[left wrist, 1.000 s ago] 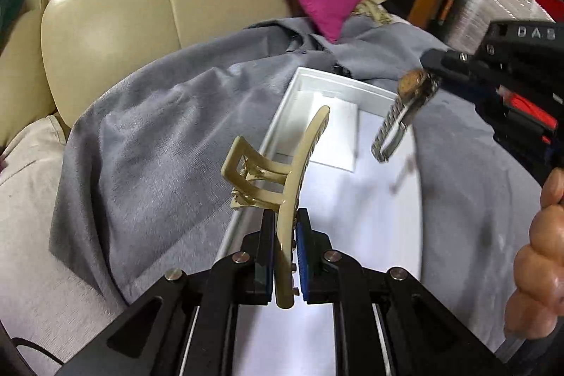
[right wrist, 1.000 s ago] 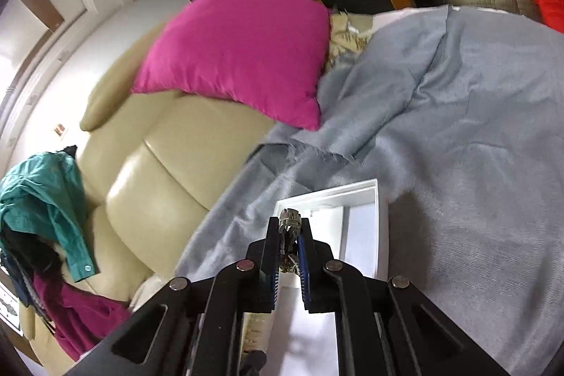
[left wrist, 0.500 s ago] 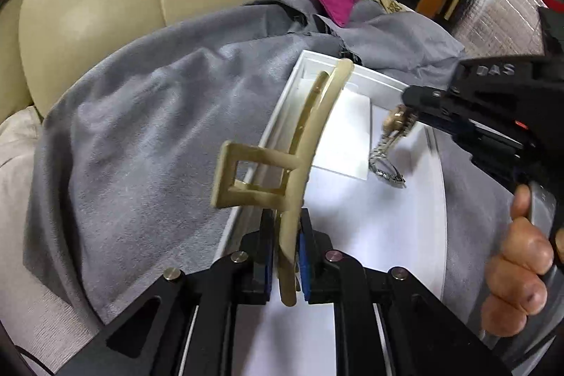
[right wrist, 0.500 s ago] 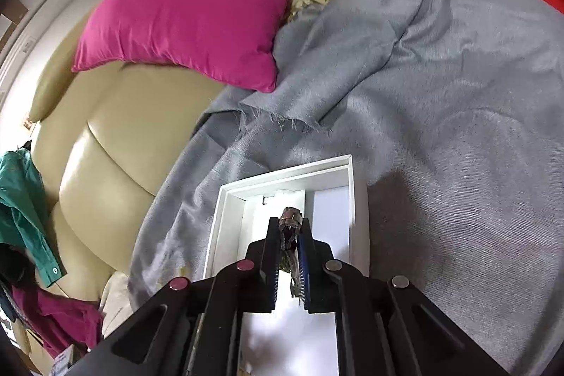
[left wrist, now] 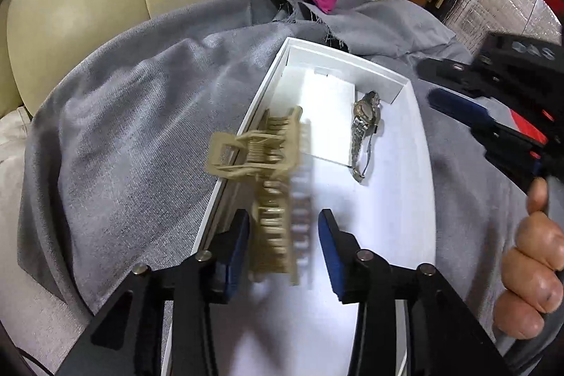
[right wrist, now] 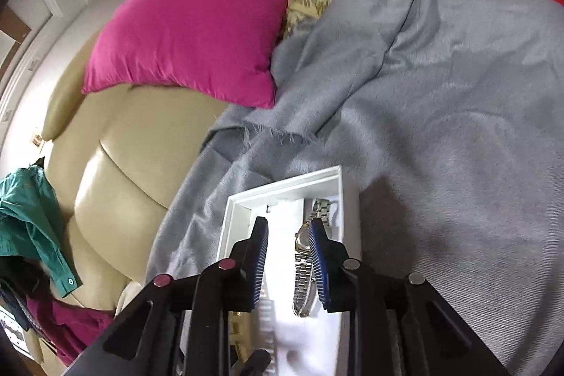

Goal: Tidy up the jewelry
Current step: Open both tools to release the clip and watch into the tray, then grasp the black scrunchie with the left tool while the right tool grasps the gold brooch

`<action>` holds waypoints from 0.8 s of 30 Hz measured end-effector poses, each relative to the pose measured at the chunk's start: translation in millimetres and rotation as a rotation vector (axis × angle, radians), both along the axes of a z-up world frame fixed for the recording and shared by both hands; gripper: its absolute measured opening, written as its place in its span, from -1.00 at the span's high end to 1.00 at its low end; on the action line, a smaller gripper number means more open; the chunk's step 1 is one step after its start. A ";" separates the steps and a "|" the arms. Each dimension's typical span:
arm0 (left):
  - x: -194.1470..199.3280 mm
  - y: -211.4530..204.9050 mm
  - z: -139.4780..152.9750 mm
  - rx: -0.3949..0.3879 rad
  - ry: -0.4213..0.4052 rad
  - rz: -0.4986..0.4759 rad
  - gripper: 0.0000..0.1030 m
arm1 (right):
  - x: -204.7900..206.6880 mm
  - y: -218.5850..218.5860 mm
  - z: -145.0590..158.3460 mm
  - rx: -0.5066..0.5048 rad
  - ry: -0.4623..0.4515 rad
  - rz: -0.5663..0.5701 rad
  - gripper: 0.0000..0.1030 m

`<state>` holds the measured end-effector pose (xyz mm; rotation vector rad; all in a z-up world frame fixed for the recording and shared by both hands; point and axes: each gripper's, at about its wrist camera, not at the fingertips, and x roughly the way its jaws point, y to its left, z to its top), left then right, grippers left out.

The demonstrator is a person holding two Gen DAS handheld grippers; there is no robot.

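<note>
Watch [left wrist: 365, 133] lies on its side in the white tray [left wrist: 243, 133], near the far wall, on the grey cloth [left wrist: 141, 115]. My right fingers [right wrist: 288, 265] stand spread just above it, gripping nothing. My left fingers [left wrist: 283, 247] gape wide too, the beige hair claw [left wrist: 271, 185] blurred between them over the tray's left rim.

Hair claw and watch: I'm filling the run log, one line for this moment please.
left gripper open | hair claw blurred between its fingers, over white tray | right gripper open | wristwatch lying in tray
</note>
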<state>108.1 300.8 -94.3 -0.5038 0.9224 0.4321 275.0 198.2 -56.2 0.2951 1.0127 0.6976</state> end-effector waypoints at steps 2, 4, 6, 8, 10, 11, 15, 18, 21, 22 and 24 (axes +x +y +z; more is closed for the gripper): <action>-3.6 -4.8 6.7 0.027 -0.015 0.003 0.05 | -5.9 -13.9 6.3 0.023 -0.010 -0.009 0.49; -8.3 -11.4 14.3 0.047 -0.035 0.000 0.03 | -14.9 -36.7 13.5 0.037 -0.021 -0.028 0.49; -10.6 -17.5 19.1 0.059 -0.045 -0.007 0.02 | -23.0 -57.8 18.5 0.045 -0.031 -0.042 0.49; -15.0 -29.3 26.3 0.092 -0.062 -0.018 0.02 | -33.8 -86.9 24.3 0.049 -0.040 -0.068 0.49; -17.1 -41.0 32.2 0.137 -0.074 -0.032 0.02 | -44.6 -118.9 29.1 0.057 -0.045 -0.097 0.49; -19.3 -49.4 36.8 0.155 -0.089 -0.047 0.01 | -51.0 -137.6 31.3 0.055 -0.047 -0.115 0.49; -23.5 -77.3 48.1 0.220 -0.127 -0.093 -0.17 | -78.8 -214.7 36.1 0.047 -0.056 -0.204 0.28; -24.3 -107.0 55.3 0.293 -0.149 -0.149 -0.21 | -105.4 -283.2 38.7 0.056 -0.078 -0.318 -0.25; -22.9 -142.7 57.1 0.349 -0.163 -0.242 -0.25 | -127.6 -348.3 37.6 0.068 -0.082 -0.425 -0.25; -22.2 -155.2 56.8 0.352 -0.166 -0.273 -0.25 | -134.8 -369.1 36.1 0.076 -0.083 -0.462 -0.25; -20.5 -184.7 55.1 0.344 -0.172 -0.356 -0.25 | -146.5 -407.3 31.8 0.096 -0.077 -0.526 -0.25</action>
